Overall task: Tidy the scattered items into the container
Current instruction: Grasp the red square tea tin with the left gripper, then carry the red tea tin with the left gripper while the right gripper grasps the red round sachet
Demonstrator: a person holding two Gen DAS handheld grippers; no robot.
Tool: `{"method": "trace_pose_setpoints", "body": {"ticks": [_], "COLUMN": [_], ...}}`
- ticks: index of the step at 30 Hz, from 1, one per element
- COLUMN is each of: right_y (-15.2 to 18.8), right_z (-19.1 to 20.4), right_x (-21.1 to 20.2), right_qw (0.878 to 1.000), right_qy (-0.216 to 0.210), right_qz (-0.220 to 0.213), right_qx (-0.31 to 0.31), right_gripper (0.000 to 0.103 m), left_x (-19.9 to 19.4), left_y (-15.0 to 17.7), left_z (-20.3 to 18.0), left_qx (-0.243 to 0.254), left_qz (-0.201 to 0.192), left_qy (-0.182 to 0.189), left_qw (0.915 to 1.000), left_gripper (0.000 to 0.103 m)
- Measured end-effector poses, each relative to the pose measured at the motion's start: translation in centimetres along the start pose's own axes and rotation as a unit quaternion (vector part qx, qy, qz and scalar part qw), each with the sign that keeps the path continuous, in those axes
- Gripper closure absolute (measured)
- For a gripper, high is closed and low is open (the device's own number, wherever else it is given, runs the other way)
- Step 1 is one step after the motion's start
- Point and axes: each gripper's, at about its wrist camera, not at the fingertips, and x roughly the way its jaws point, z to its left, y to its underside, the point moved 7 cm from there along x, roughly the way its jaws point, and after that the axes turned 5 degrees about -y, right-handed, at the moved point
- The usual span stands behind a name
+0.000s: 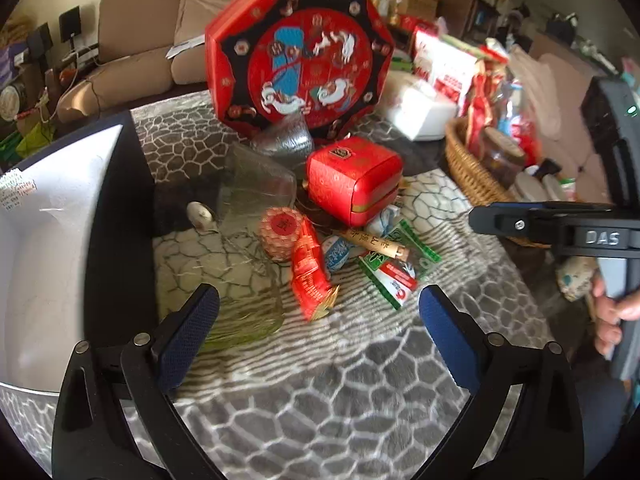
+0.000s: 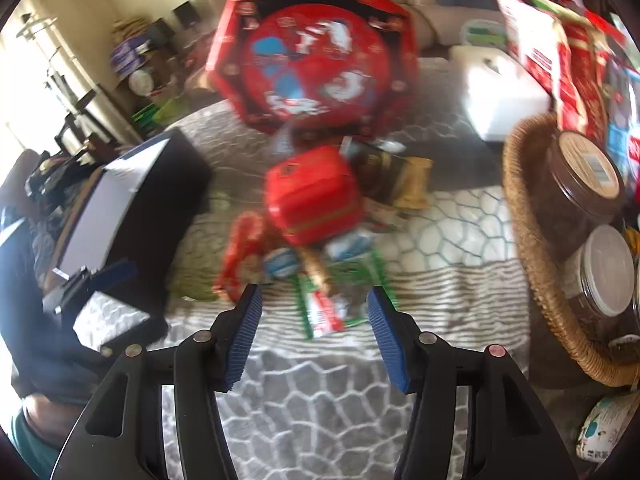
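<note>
A heap of small items lies on the grey patterned cloth: a small red tin (image 1: 354,178), a round red-and-white packet (image 1: 280,236), a red snack packet (image 1: 310,280), a green-and-red sachet (image 1: 394,278) and a tan tube (image 1: 376,242). An open black box with a white inside (image 1: 60,240) stands to their left. My left gripper (image 1: 320,304) hangs open and wide over the near edge of the heap, gripping nothing. My right gripper (image 2: 314,312) is open above the green-and-red sachet (image 2: 324,312), not touching it. The red tin (image 2: 316,196) and black box (image 2: 132,200) are blurred in the right wrist view.
A big red octagonal box (image 1: 300,56) leans behind the heap. A wicker basket (image 2: 532,260) with jars stands at the right, a white tissue box (image 2: 504,88) behind it. Clear glass dishes (image 1: 256,184) sit between the heap and the black box. A person's hand (image 1: 612,308) shows at the right edge.
</note>
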Motion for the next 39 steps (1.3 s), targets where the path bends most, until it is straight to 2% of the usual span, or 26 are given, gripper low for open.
{"method": "trace_pose_setpoints", "body": {"ticks": [1, 3, 7, 9, 14, 17, 20, 22, 25, 27, 29, 30, 32, 33, 35, 37, 39], "right_y": [-0.2, -1.0, -3.8, -5.2, -6.6, -6.5, -6.2, -5.9, -5.9, -5.6, -5.0, -4.7, -3.9, -3.4, -2.2, -1.0, 0.0], "right_z": [-0.5, -1.0, -0.5, 0.3, 1.2, 1.5, 1.2, 1.1, 1.0, 1.2, 1.7, 2.1, 3.2, 3.8, 5.5, 7.1, 8.9], "right_x": [0.1, 0.4, 2.4, 4.1, 8.7, 10.2, 11.8, 12.2, 11.7, 10.6, 8.6, 7.5, 4.9, 3.7, 1.3, -0.3, -1.6], "right_qw": [1.0, 0.999, 0.997, 0.995, 0.991, 0.989, 0.985, 0.986, 0.986, 0.984, 0.98, 0.979, 0.975, 0.972, 0.964, 0.957, 0.949], "right_qy": [0.005, 0.015, 0.038, 0.051, 0.049, 0.054, 0.069, 0.05, 0.043, 0.03, 0.008, -0.008, -0.046, -0.061, -0.099, -0.133, -0.153], "right_qz": [-0.01, -0.028, -0.045, -0.041, -0.021, -0.013, -0.002, 0.0, -0.007, -0.015, -0.029, -0.036, -0.05, -0.054, -0.055, -0.049, -0.041], "right_qx": [-0.002, -0.01, -0.046, -0.077, -0.119, -0.137, -0.159, -0.16, -0.163, -0.177, -0.194, -0.2, -0.212, -0.221, -0.239, -0.253, -0.272], "right_gripper": [0.031, 0.02, 0.019, 0.016, 0.015, 0.007, 0.007, 0.02, 0.02, 0.02, 0.02, 0.02, 0.02, 0.02, 0.02, 0.02, 0.02], "left_x": [0.5, 1.4, 2.8, 3.1, 4.0, 4.1, 4.4, 4.3, 3.9, 3.5, 2.9, 2.6, 1.8, 1.4, 0.8, 0.2, -0.6], "left_y": [-0.2, -0.4, -0.4, -0.4, -0.6, -0.7, -0.8, -1.0, -1.5, -1.9, -2.4, -2.7, -3.1, -3.3, -3.3, -3.1, -2.7], "left_z": [-0.4, -1.1, -1.7, -1.4, 0.1, 0.7, 1.2, 1.8, 2.8, 3.4, 3.8, 3.9, 4.3, 4.5, 4.6, 4.3, 3.9], "left_qx": [0.003, 0.017, 0.026, 0.019, -0.011, -0.013, -0.015, -0.033, -0.082, -0.126, -0.16, -0.18, -0.233, -0.266, -0.302, -0.309, -0.304], "left_qz": [-0.007, -0.018, -0.025, -0.033, -0.026, -0.025, -0.019, -0.016, -0.008, 0.002, 0.009, 0.013, 0.02, 0.026, 0.036, 0.048, 0.055], "left_qy": [-0.001, -0.015, -0.041, -0.038, -0.021, -0.01, -0.006, 0.01, 0.063, 0.108, 0.157, 0.185, 0.245, 0.283, 0.331, 0.36, 0.38], "left_qw": [1.0, 0.9996, 0.9985, 0.9985, 0.9994, 0.9996, 0.9997, 0.9993, 0.9946, 0.9861, 0.9746, 0.966, 0.9408, 0.9213, 0.8933, 0.8789, 0.8718], "left_gripper": [0.003, 0.003, 0.003, 0.002, 0.002, 0.002, 0.002, 0.002, 0.002, 0.002, 0.002, 0.002, 0.002, 0.002, 0.0, 0.0, 0.0]}}
